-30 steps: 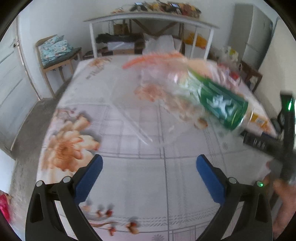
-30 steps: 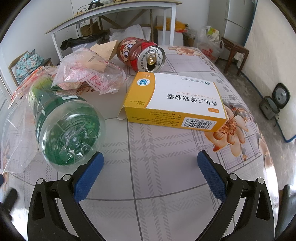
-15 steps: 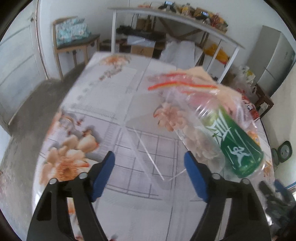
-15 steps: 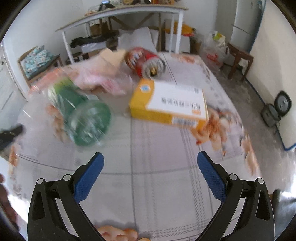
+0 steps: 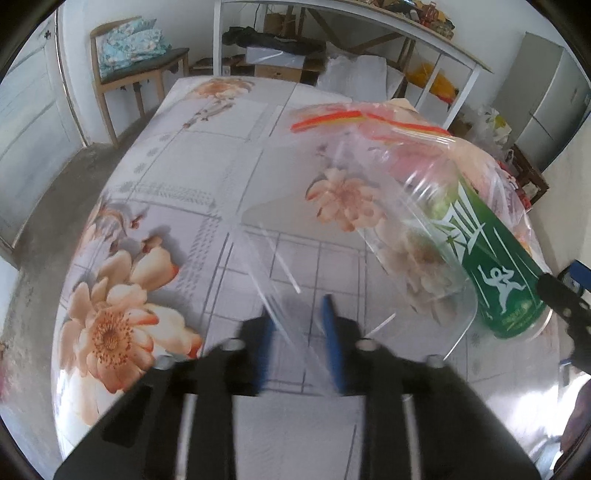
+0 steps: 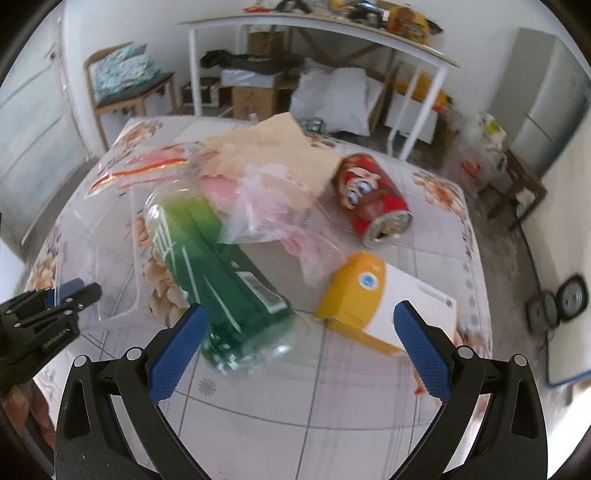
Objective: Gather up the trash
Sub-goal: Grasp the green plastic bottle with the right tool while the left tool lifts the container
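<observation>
A clear zip bag (image 5: 369, 192) with a red-orange zip strip lies on the floral tablecloth, and a green plastic bottle (image 5: 495, 273) lies half inside it. My left gripper (image 5: 297, 334) is nearly shut around the bag's clear edge; the view is blurred. In the right wrist view the left gripper (image 6: 70, 295) sits at the bag's left edge. My right gripper (image 6: 301, 345) is open, with the green bottle (image 6: 225, 280) base just ahead of its left finger. A yellow-white medicine box (image 6: 384, 306), a red can (image 6: 373, 199), a crumpled pink-printed wrapper (image 6: 273, 206) and brown paper (image 6: 273, 147) lie beyond.
The table (image 5: 184, 177) drops off at its left edge to a concrete floor. A wooden chair (image 5: 133, 62) with folded cloth stands at the back left. A white shelf table (image 6: 314, 33) with boxes under it stands behind. A grey cabinet (image 6: 546, 92) stands at the right.
My left gripper has closed from wide open to nearly shut on the bag's edge. My right gripper has drawn back and turned, so the bottle and box now lie just ahead of it.
</observation>
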A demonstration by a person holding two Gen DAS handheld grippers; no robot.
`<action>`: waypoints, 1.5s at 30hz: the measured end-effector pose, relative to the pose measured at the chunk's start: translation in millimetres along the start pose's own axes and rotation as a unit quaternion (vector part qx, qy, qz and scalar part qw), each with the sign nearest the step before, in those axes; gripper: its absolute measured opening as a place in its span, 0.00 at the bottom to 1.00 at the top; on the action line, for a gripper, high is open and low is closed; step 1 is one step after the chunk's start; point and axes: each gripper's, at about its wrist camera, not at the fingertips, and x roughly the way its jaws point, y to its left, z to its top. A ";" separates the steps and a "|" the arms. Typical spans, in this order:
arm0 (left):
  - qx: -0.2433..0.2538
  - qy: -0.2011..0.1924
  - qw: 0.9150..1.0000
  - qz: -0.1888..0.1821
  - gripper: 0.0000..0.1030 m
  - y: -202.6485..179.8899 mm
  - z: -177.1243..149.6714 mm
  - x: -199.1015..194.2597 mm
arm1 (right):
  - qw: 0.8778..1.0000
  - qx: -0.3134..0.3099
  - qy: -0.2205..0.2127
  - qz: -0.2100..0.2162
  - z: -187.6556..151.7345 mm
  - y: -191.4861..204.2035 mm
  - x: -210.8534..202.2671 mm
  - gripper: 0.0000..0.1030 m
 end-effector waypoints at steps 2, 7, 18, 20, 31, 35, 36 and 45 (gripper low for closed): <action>-0.009 0.007 1.000 -0.017 0.06 8.2 -2.0 -1.0 | 1.000 -0.011 0.005 0.006 3.1 5.7 3.8 0.94; -0.017 0.013 0.999 -0.042 0.04 19.4 -1.7 -8.0 | 0.999 -0.036 0.015 0.010 7.0 19.7 12.7 0.94; -0.011 0.019 0.998 -0.056 0.03 27.4 -9.9 -18.6 | 0.994 -0.075 0.066 0.042 18.2 28.1 33.1 0.83; -0.018 0.022 0.998 -0.062 0.03 31.4 -11.0 -16.3 | 0.993 -0.082 0.077 0.046 16.5 30.4 37.0 0.70; -0.013 0.033 0.996 -0.088 0.03 32.2 -21.2 -17.1 | 0.993 -0.076 0.074 0.052 9.7 33.6 30.4 0.68; -0.008 0.037 0.994 -0.102 0.03 31.1 -29.4 -25.0 | 0.994 -0.055 0.063 0.070 -1.1 27.9 15.6 0.67; -0.008 0.037 0.994 -0.106 0.03 31.2 -31.4 -27.8 | 0.994 -0.050 0.059 0.073 -4.2 25.6 10.2 0.66; -0.001 0.036 0.993 -0.113 0.03 35.2 -49.3 -50.4 | 0.994 -0.026 0.046 0.093 -39.0 5.8 -27.4 0.62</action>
